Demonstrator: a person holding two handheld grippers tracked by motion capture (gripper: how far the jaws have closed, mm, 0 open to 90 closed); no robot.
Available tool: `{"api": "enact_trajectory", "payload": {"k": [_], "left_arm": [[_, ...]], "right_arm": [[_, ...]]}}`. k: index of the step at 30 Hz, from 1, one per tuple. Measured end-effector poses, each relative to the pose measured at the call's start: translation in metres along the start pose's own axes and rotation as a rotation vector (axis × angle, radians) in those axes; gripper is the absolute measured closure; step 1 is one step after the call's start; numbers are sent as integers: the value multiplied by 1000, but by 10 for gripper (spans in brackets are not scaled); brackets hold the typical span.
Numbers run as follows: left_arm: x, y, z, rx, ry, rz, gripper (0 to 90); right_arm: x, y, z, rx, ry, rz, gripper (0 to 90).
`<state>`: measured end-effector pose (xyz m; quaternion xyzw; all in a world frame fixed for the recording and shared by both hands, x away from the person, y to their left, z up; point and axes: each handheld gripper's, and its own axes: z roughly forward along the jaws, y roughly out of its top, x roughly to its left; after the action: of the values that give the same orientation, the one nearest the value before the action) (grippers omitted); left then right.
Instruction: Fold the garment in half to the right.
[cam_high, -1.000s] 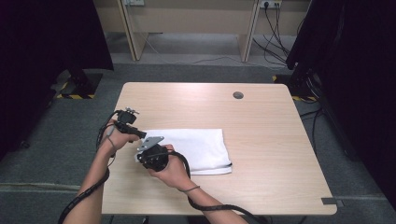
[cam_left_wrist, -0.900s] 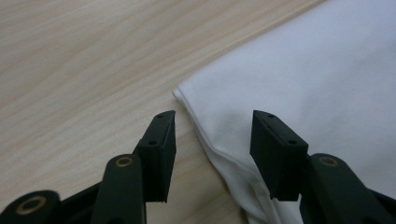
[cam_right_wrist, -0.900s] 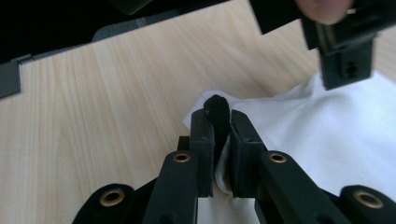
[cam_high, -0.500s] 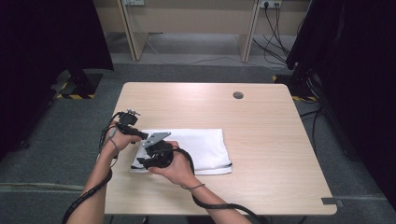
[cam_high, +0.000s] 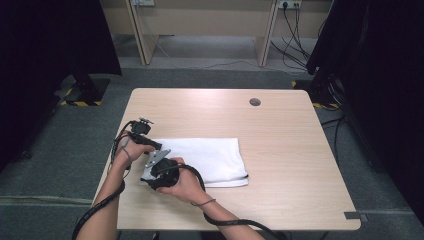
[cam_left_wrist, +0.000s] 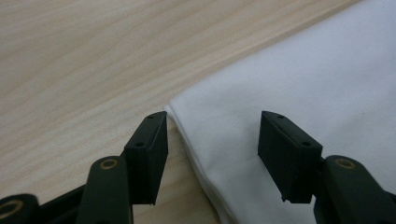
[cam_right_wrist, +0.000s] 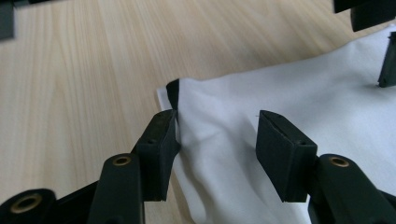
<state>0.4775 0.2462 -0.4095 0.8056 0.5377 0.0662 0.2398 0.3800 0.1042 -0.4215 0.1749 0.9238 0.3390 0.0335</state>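
My right gripper (cam_right_wrist: 212, 140) sits low over the near-left corner of the white cloth (cam_high: 210, 160), jaws just opened, parted and clamping nothing; its own view catches a small black tab at that corner. Further on, my left gripper (cam_left_wrist: 212, 154), jaws also freshly widened, straddles the far-left corner. From above, both my forearms angle in over the table (cam_high: 300, 150).

Open worktop to the right and far side; our two claws crowd the near-left corner.

We see the worktop (cam_high: 295, 150) bare right of the white cloth (cam_high: 215, 157) and beyond it, broken only by a small round cap (cam_high: 255, 102) near the far edge. At the cloth's left end our left claw (cam_high: 159, 146) and right claw (cam_high: 148, 176) sit close together, leaving little passage between them, and the right claw's cable (cam_high: 235, 222) crosses the near edge.
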Motion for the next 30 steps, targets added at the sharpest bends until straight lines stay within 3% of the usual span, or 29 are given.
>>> {"api": "enact_trajectory", "payload": {"k": [6, 17, 25, 28, 30], "left_arm": [[-2, 1, 4, 5, 0, 6, 439], [-4, 0, 8, 21, -4, 15, 459], [-7, -1, 12, 7, -9, 50, 629], [-11, -3, 13, -16, -23, 62, 769], [-14, -3, 13, -23, -11, 69, 809]], "right_arm": [[4, -1, 3, 9, -3, -44, 453], [7, -1, 5, 10, -21, -72, 471], [4, -4, 4, -5, -51, -80, 667], [6, -5, 4, -13, -98, -80, 781], [7, -5, 5, -22, -122, -57, 810]]}}
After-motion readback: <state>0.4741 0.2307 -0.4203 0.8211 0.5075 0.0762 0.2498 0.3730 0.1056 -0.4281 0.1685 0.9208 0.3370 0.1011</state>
